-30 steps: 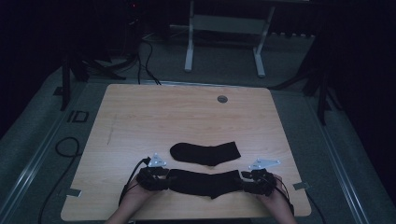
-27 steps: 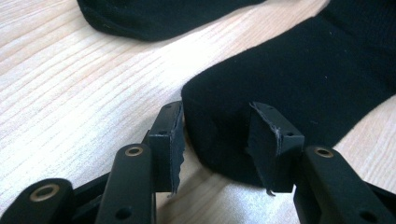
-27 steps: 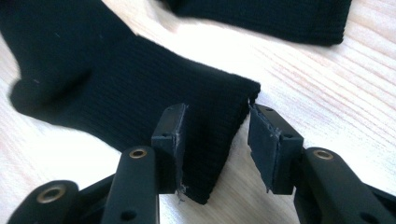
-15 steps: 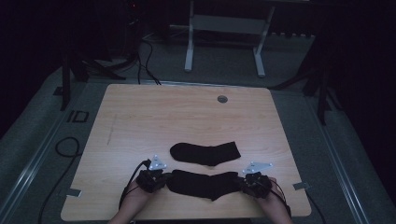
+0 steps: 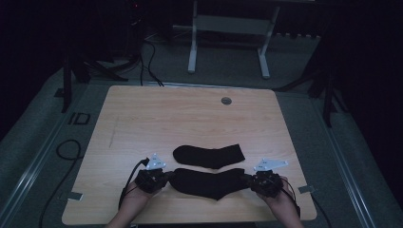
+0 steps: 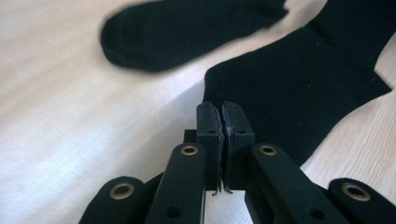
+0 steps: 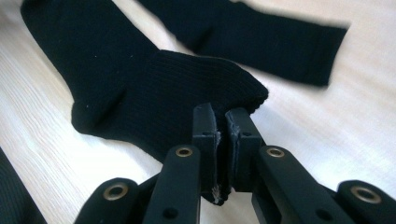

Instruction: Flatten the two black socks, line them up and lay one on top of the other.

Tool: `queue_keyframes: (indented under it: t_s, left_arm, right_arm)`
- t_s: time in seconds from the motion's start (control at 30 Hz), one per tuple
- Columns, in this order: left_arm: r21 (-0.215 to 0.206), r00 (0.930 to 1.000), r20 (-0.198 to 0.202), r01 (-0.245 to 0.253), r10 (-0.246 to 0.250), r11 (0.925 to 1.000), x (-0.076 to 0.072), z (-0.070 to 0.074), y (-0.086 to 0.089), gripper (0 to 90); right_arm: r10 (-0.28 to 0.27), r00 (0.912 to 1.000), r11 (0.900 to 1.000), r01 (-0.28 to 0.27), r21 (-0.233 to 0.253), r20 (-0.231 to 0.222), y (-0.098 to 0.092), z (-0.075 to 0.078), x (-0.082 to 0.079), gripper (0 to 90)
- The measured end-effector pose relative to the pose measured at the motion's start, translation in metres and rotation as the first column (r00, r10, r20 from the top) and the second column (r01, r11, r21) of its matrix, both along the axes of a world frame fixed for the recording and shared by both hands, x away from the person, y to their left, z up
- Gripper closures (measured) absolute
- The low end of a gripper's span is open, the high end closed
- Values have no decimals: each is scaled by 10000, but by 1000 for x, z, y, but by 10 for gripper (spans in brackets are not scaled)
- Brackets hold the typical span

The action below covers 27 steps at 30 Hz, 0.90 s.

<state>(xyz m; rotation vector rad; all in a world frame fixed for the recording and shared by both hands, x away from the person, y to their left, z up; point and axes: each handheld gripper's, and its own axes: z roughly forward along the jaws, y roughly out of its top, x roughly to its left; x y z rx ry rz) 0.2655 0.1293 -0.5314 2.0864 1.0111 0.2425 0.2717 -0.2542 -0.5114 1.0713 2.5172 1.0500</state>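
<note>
Two black socks lie on the wooden table (image 5: 142,118). The far sock (image 5: 209,156) rests flat, clear of both grippers; it is blurred in the left gripper view (image 6: 187,28) and in the right gripper view (image 7: 261,32). The near sock (image 5: 209,183) stretches between the two grippers, sagging at the middle. My left gripper (image 5: 164,178) is shut on its left end, the jaws (image 6: 223,109) pinching the fabric edge of the near sock (image 6: 299,93). My right gripper (image 7: 219,114) is shut on the other end of the near sock (image 7: 140,93), at the front right (image 5: 249,180).
A round grommet hole (image 5: 226,100) sits near the table's far edge. A white desk frame (image 5: 228,38) stands on the floor behind the table. Cables (image 5: 66,147) trail on the floor at left. The near edge of the table (image 5: 190,221) lies just below the hands.
Both grippers shifted slightly, the right one inward and back out, keeping hold of the near sock. The far sock has stayed put.
</note>
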Motion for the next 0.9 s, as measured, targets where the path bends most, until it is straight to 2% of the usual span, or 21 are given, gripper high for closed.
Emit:
queue_keyframes:
  t_s: [0.03,0.07,0.13,0.2,0.4,0.47,0.6,0.73,0.87,0.9]
  left_arm:
    - [0,10000,0,0,0,10000,0,0,0,878]
    - [-39,9998,216,-53,54,10000,5,13,3,878]
    - [-90,9994,318,-148,150,9999,11,20,5,877]
    - [-258,9995,252,-176,183,9995,18,26,7,878]
    - [-133,9982,493,-337,343,9993,37,42,5,878]
    - [-111,9980,458,-421,425,9991,43,43,5,878]
    - [142,9982,170,-580,577,9982,61,35,6,877]
    - [329,9979,-164,-623,628,9975,75,22,4,877]
    - [268,9962,-581,-630,645,9977,87,10,0,877]
    - [368,9961,-618,-603,625,9975,89,8,-1,877]
  right_arm:
    - [25,9999,10000,-25,46,112,0,5,1,834]
    - [38,9992,10000,-39,45,387,1,16,5,834]
    - [-8,9984,9999,-1,154,557,0,25,12,834]
    - [-73,9971,9998,59,188,757,0,33,19,834]
    - [-302,9935,9992,270,299,1101,2,49,42,833]
    - [-404,9931,9987,367,354,1105,3,51,51,833]
    - [-557,9942,9979,523,381,923,6,44,66,833]
    - [-740,9953,9971,727,224,632,8,29,81,832]
    - [-962,9950,9954,961,52,262,9,11,94,832]
    - [-1046,9944,9945,1047,-31,156,9,6,97,833]
